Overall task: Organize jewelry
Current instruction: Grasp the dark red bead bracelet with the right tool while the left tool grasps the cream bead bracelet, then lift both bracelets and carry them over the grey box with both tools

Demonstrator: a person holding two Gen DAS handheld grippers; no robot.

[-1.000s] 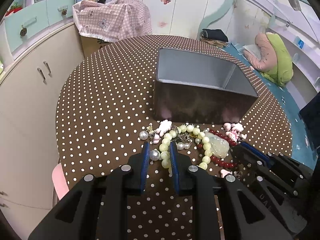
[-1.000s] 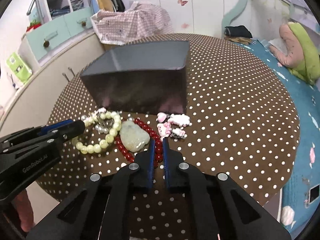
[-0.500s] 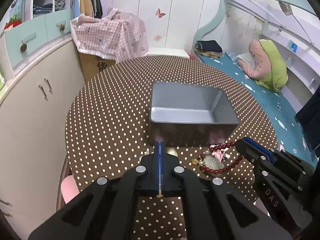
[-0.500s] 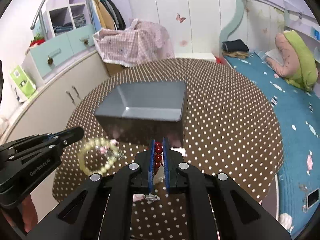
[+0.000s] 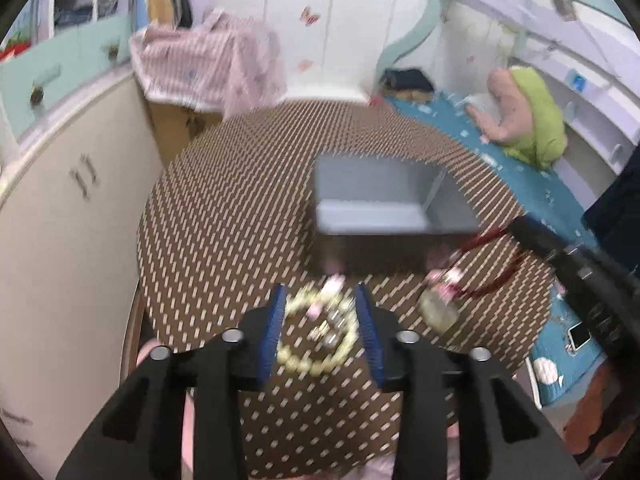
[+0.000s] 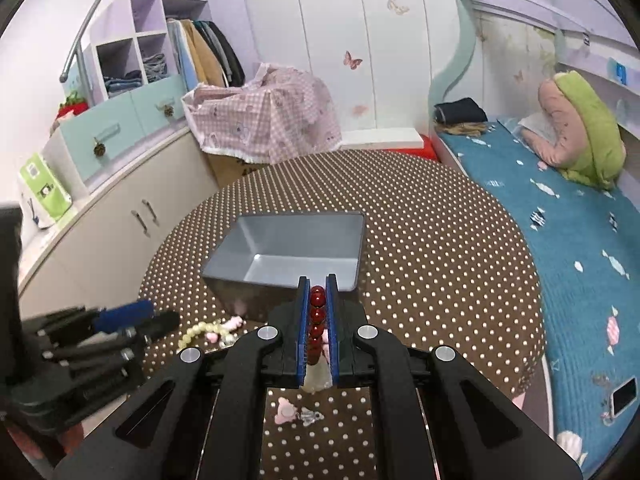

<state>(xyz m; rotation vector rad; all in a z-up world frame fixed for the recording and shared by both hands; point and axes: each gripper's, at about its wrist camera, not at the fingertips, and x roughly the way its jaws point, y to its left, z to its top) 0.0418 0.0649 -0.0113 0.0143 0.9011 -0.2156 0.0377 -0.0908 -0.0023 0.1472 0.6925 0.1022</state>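
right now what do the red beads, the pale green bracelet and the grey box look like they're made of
Red bead bracelet: glossy dark red, with small highlights; glass, stone or polished resin, can't tell which.
Pale green bead bracelet: milky, pearl-like beads, jade-like stone or plastic; blur hides the finish.
Grey box: smooth matte grey walls with a soft sheen in the corner, probably plastic, maybe painted metal.

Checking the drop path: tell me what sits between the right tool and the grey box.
Nothing: in the right wrist view the right tool, shut on the red bead bracelet, reaches the grey box rim.
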